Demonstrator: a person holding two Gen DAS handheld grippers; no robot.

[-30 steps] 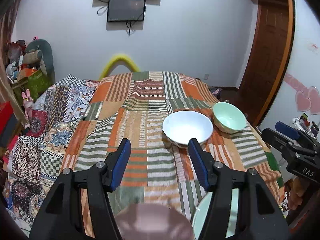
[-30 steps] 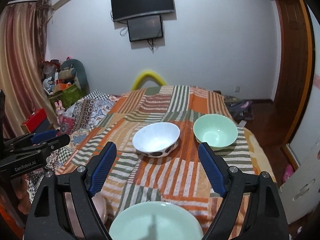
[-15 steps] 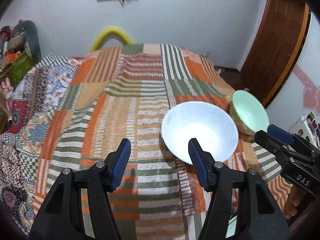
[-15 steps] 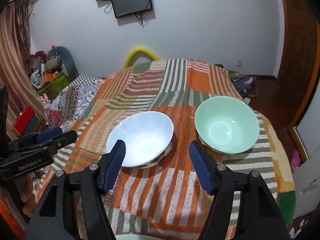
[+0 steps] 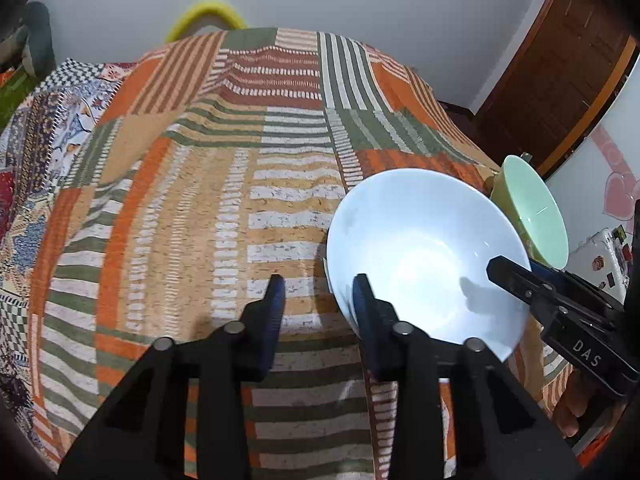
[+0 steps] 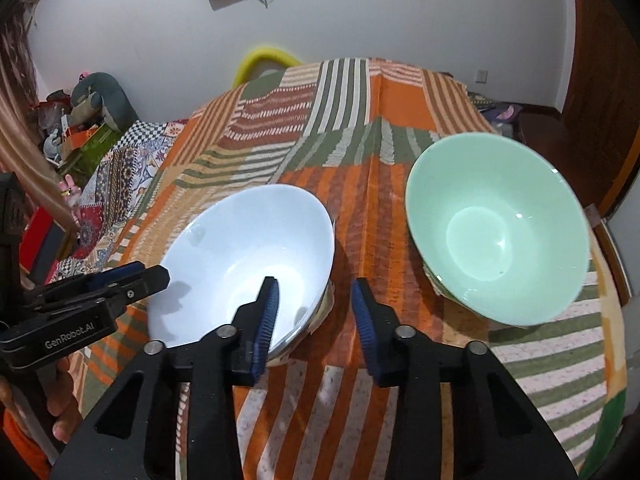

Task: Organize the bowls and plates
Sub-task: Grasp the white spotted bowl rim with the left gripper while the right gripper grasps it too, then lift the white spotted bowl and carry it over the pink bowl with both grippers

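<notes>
Both claws straddle the rim of the white bowl (image 6: 240, 264), which sits on the striped cloth (image 5: 224, 208) and serves as the landmark for everything else. From the left wrist view, the left gripper (image 5: 318, 294) has its right-hand finger inside the white bowl at the near-left edge and its other finger outside over the cloth, so the rim runs through the gap; the jaws have just been closing, yet a clear gap remains and the pads do not look pressed on the wall. From the right wrist view, the right gripper (image 6: 314, 298) mirrors this at the bowl's near-right edge: one finger is over the white interior, the other outside above the cloth, the rim between them, jaws also just narrowing and not visibly clamped. So neither claw seems to have hold of anything yet. The green bowl (image 6: 496, 228) stands just beside the white bowl on its right, apart from it, nearer the right gripper than the left. Judging from this, the coming move turns on each pair of pads meeting the thin rim squarely on opposite sides of the white bowl, which would let it rise level; an uneven bite could tip it toward the green bowl
</notes>
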